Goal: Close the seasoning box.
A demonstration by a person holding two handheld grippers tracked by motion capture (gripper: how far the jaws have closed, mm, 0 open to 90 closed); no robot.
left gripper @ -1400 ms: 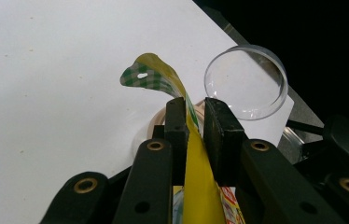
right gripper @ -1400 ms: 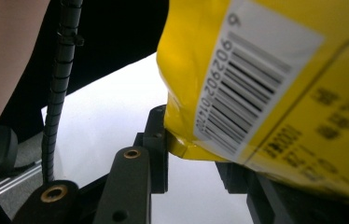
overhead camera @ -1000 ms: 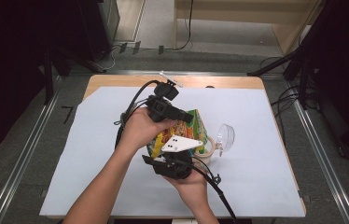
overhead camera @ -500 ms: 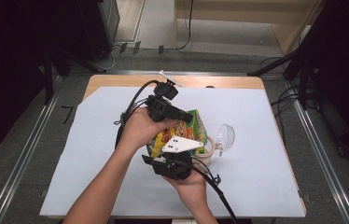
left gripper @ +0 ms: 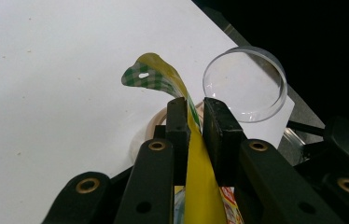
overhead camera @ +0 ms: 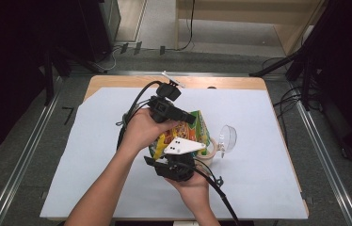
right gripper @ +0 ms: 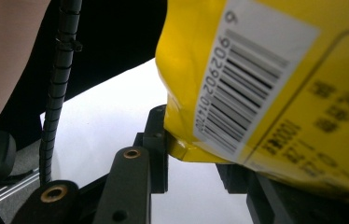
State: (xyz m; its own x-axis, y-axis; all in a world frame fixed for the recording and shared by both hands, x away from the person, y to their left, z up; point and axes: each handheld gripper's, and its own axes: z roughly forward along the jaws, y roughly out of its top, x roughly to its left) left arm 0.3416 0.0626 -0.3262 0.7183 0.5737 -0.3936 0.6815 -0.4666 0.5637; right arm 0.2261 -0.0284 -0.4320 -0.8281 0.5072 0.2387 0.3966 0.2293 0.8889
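High view, nearest edge first: the right tool (overhead camera: 180, 157) is held low at the front of the desk (overhead camera: 263, 188), which is covered with a white sheet, and a grey three-cornered plate is seen on top of it. Its jaws are closed on the bottom corner of a yellow crinkly plastic snack bag (overhead camera: 190, 132) with a green checked top; in the right gripper view that corner of the bag (right gripper: 266, 84), barcode and all, is pinched between the two black jaws. Just behind, the left tool (overhead camera: 183, 118) is gripped from above and clamped on the bag's upper edge. In the left gripper view the yellow film (left gripper: 196, 186) is squeezed tight between the jaws, with the green checked flap curling up past the tips. So the bag is held up off the desk between both tools, near the middle. A bit farther right, a clear round plastic lid (overhead camera: 227, 137) is seen standing on edge beside a small beige cup (overhead camera: 207, 157), partly hidden by the bag.
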